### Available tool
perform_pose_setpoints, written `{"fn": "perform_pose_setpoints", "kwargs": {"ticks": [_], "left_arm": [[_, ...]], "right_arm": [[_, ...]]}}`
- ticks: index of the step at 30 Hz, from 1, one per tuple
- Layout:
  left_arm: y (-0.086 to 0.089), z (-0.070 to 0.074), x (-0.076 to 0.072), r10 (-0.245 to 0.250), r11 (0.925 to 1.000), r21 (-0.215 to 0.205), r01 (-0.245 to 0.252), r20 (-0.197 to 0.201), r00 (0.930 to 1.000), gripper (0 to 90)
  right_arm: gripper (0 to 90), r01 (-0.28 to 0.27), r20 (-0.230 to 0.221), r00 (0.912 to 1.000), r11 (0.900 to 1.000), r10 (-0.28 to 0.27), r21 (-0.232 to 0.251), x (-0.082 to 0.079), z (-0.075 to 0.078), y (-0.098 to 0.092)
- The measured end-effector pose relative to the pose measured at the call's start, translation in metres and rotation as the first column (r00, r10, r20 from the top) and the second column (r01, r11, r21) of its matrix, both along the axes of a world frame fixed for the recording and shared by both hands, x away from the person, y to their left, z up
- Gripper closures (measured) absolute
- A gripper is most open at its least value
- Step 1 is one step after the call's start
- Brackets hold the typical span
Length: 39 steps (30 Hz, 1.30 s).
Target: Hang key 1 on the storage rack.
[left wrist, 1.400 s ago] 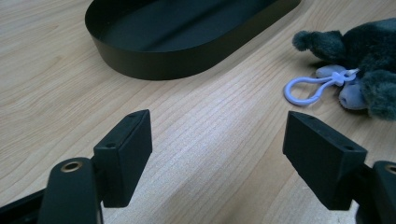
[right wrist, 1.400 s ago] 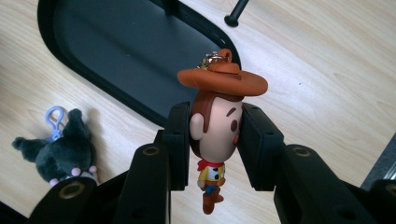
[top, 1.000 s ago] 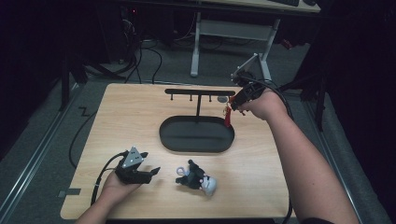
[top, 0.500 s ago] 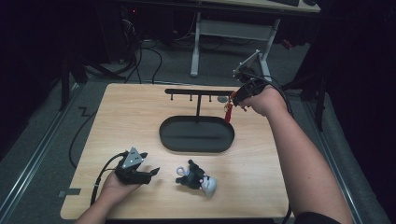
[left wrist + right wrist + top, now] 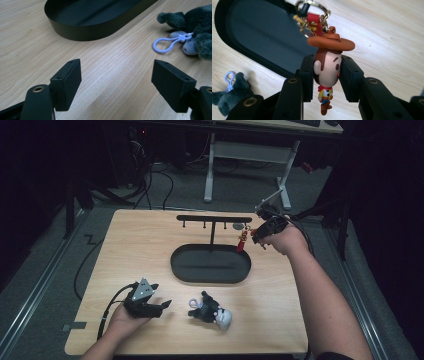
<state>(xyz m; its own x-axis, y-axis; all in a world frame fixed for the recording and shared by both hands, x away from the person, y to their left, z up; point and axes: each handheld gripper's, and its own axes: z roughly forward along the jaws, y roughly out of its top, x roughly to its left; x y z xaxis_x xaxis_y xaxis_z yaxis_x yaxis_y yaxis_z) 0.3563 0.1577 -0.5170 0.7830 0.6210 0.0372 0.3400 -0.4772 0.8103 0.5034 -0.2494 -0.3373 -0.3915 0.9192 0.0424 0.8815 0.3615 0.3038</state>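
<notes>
Right gripper [image 5: 325,77] clamped on cowboy keychain [image 5: 327,67] head, black tray [image 5: 262,32] beyond; left gripper [image 5: 117,82] wide open, empty, plush keychain [image 5: 192,30] ahead-right.

high view overhead facing forward-down; both gripper views close, low, sharing the black tray [image 5: 210,269] and plush toy [image 5: 210,310]

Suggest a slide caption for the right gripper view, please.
Right gripper clamps a cowboy figure keychain by its head above the black oval tray.
</notes>
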Motion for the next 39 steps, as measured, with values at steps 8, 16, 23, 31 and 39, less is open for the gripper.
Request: {"fn": "perform_pose_setpoints", "kwargs": {"ticks": [8, 16, 23, 31, 39], "left_arm": [[-0.001, 0.000, 0.000, -0.004, 1.0000, 0.001, 0.004, -0.002, 1.0000, 24.4], [-0.001, -0.001, 0.000, -0.006, 1.0000, 0.003, 0.006, -0.008, 1.0000, 24.4], [-0.001, -0.002, 0.001, -0.008, 1.0000, -0.001, 0.008, -0.014, 0.9999, 24.4], [-0.003, -0.002, 0.001, -0.017, 0.9997, -0.017, 0.016, -0.039, 0.9991, 25.6], [-0.007, -0.003, 0.000, -0.034, 0.9982, -0.052, 0.030, -0.082, 0.9960, 27.1]], "right_arm": [[65.9, 0.015, -0.007, 0.9999, 0.999, -0.015, 0.039, -0.001, -0.027, -0.004], [60.3, 0.029, 0.022, 0.9993, 0.997, -0.030, 0.073, 0.000, -0.045, -0.003], [47.9, 0.073, 0.059, 0.9950, 0.991, -0.080, 0.115, -0.016, -0.061, -0.016], [43.7, 0.049, 0.245, 0.9648, 0.980, -0.096, 0.192, -0.077, -0.095, -0.036], [40.2, -0.004, 0.439, 0.8949, 0.982, -0.081, 0.189, -0.146, -0.140, -0.046]]}}
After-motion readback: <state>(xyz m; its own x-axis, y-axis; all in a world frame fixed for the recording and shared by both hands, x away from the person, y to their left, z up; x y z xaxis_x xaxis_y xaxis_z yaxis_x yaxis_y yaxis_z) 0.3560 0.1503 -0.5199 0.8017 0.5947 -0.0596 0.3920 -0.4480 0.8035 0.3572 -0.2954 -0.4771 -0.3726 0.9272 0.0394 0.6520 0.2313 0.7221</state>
